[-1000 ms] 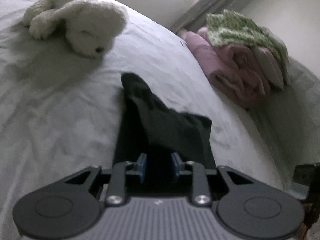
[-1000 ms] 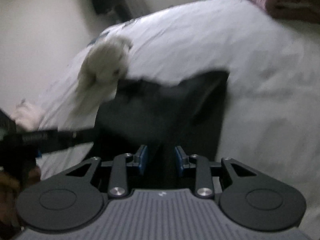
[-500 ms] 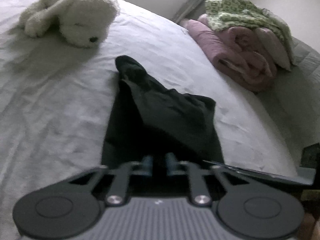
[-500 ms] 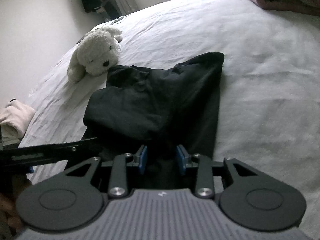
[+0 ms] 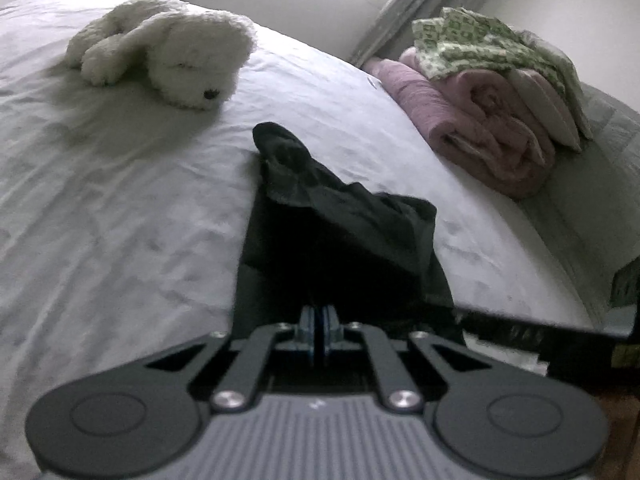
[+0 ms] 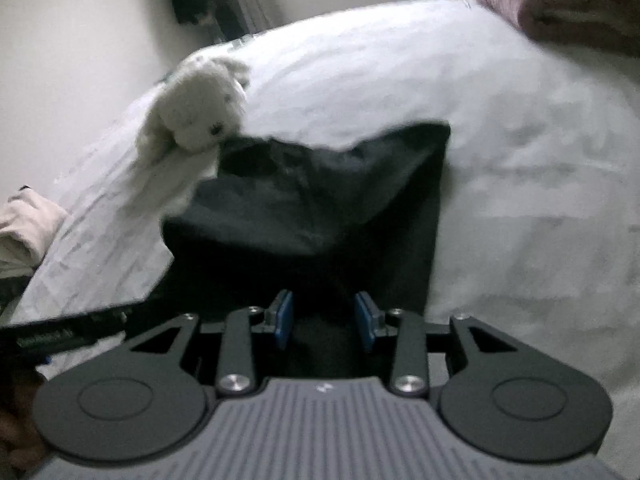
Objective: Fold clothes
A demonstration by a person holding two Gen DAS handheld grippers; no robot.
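Left gripper (image 5: pixel 319 330): blue pads pressed together at the near edge of the black garment (image 5: pixel 340 236); whether cloth is pinched between them cannot be told.
Right gripper (image 6: pixel 325 320): jaws apart, black cloth lying in the gap, blue pads not pressing on it.
Black garment: spread on the white bed sheet (image 5: pixel 100 208) straight ahead of both grippers, partly doubled over itself, one bunched corner pointing toward the plush dog (image 5: pixel 176 56).
Plush dog: white, lying on the sheet beyond the garment; in the right wrist view its muzzle sits just beside the garment's far corner.
Pink blanket (image 5: pixel 476 132): rolled, at the far right side of the bed, well apart from the garment.
Green patterned cloth (image 5: pixel 476 44): draped on top of the pink blanket.
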